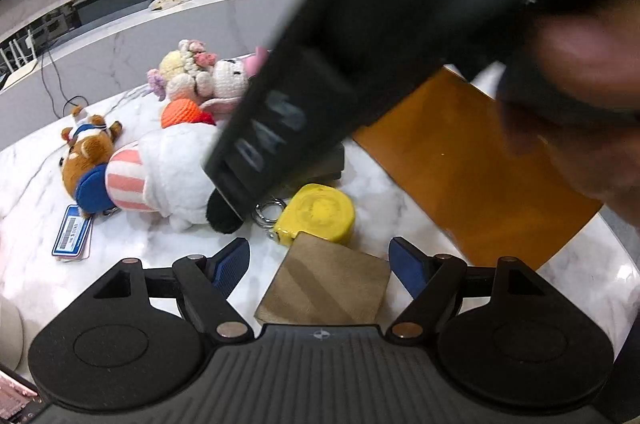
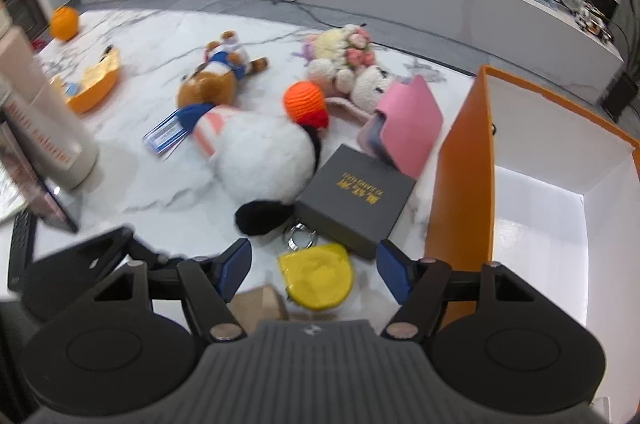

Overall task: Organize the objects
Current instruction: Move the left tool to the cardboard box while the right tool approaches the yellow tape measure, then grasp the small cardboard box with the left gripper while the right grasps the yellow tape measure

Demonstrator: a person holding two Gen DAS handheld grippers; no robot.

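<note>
- Landmark: tall orange cardboard box with a white inside, open at the top, standing on the white marble tabletop.
- Dark grey flat square gift box with gold lettering: lying flat just beside the orange box's outer wall.
- Pink folded wallet-like case: behind the grey box, near the orange box's far corner.
- Round yellow tape measure with a metal key ring: near the orange box's front corner, touching or nearly touching the grey box's front edge.
- Brown flat square cardboard piece: just in front of the tape measure.
- Large white plush toy with pink-striped part and black tip: beyond the grey box from the orange box, touching it.
- Brown plush bear in blue-and-white outfit: farther out, well apart from the orange box.
- Left gripper: fingers spread wide around the brown piece, no contact visible.
- Right gripper: fingers apart over the tape measure, not pressing it.
</note>
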